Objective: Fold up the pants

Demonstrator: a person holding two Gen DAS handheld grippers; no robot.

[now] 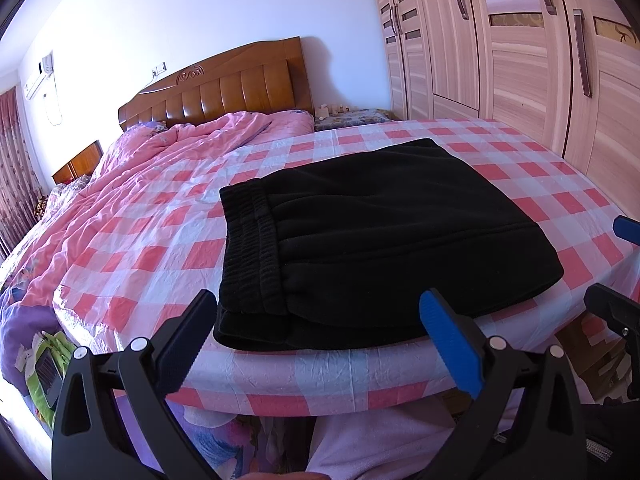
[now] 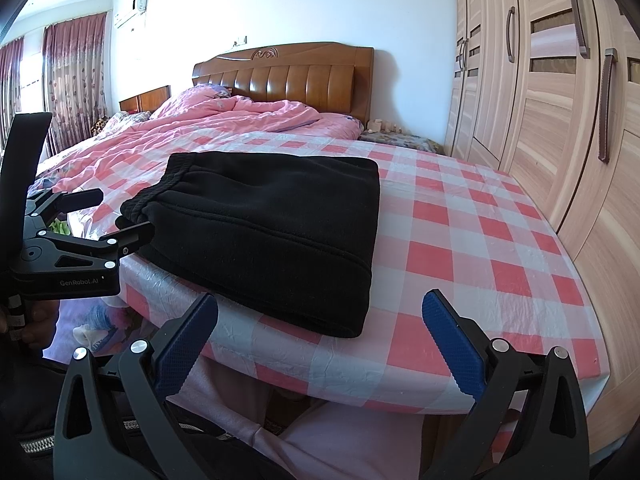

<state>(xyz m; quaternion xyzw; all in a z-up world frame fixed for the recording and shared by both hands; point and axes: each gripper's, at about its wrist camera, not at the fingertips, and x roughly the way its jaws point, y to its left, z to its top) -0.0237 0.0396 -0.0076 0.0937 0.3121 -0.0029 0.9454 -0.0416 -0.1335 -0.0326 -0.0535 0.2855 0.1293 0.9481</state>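
Note:
Black pants point(image 1: 360, 232) lie folded into a compact rectangle on the pink-and-white checked cloth point(image 1: 160, 248), near its front edge, elastic waistband on the left. They also show in the right wrist view point(image 2: 272, 232). My left gripper point(image 1: 320, 312) is open and empty, just in front of the pants at the cloth's edge. It also shows from the side in the right wrist view point(image 2: 116, 216), next to the waistband. My right gripper point(image 2: 320, 320) is open and empty, in front of the pants' right front corner.
A wooden wardrobe point(image 2: 560, 120) stands close on the right. A pink quilt point(image 1: 140, 168) and wooden headboard point(image 1: 224, 88) lie behind. Curtains point(image 2: 72, 80) hang at far left. The person's legs point(image 2: 360, 440) are below the edge.

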